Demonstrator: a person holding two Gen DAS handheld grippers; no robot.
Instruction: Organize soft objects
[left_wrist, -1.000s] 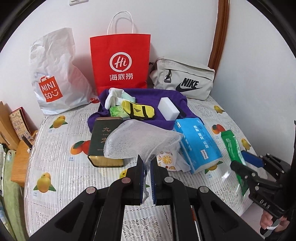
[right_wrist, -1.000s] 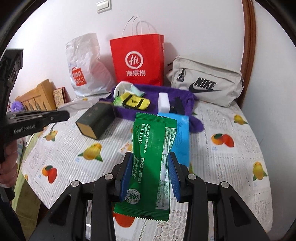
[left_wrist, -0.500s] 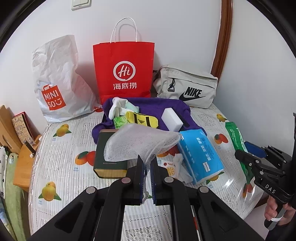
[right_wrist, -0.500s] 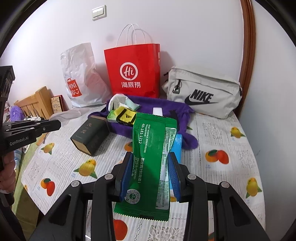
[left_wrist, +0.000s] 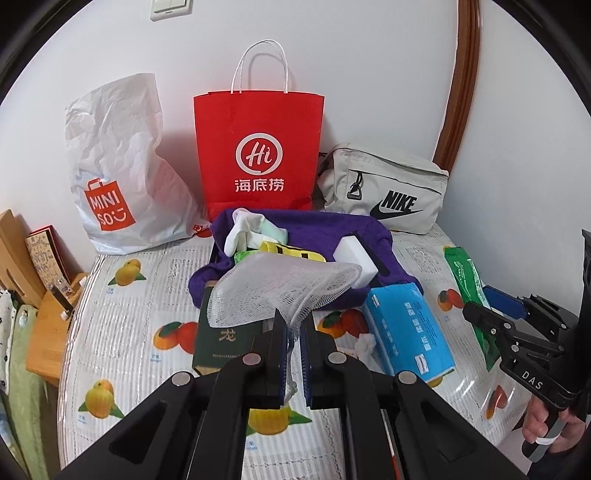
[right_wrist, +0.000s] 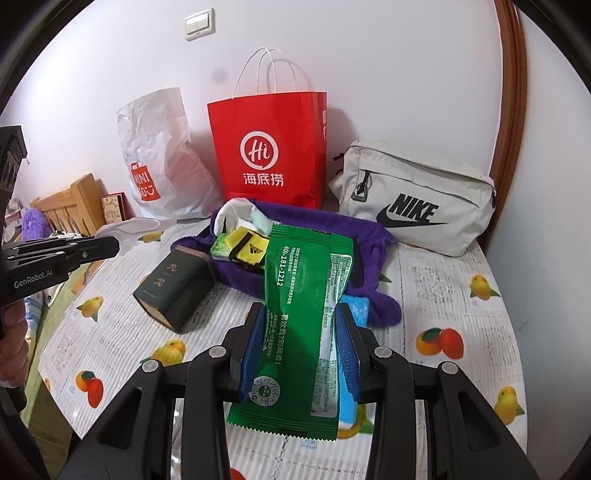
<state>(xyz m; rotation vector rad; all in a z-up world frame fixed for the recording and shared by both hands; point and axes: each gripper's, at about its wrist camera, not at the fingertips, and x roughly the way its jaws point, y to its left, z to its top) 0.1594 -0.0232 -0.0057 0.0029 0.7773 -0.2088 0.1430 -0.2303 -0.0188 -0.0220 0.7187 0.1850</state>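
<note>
Here, on a table (left_wrist: 122, 321) covered with a fruit-print cloth, both grippers hold soft goods lifted clear of the surface. From left to right: the left gripper (left_wrist: 291, 332) has its jaws together, pinched on the tail of a white mesh pouch (left_wrist: 280, 288), which fans out above a dark green tin (left_wrist: 225, 332); the right gripper (right_wrist: 301, 332) has its jaws partly apart, clamped on the sides of a green foil packet (right_wrist: 299, 295) held upright. The likely destination, judged from the task, is the purple cloth-lined tray (left_wrist: 325, 229) at the middle of the table, which already holds a white sock (left_wrist: 240, 229), a small yellow bag (left_wrist: 291, 254) and a white sponge block (left_wrist: 351, 254). To do the step well, each item should be carried over the tin and the blue tissue pack (left_wrist: 406, 332) without brushing them, lowered over a free part of the tray, and released only once it rests there; the mesh hangs loosely and may snag. Counted: two grippers, one mesh pouch, one green packet, one tin, one tissue pack, one tray; along the far wall, one white Miniso bag (left_wrist: 122, 177), one red paper bag (left_wrist: 258, 155) and one grey Nike bag (left_wrist: 384, 188).
</note>
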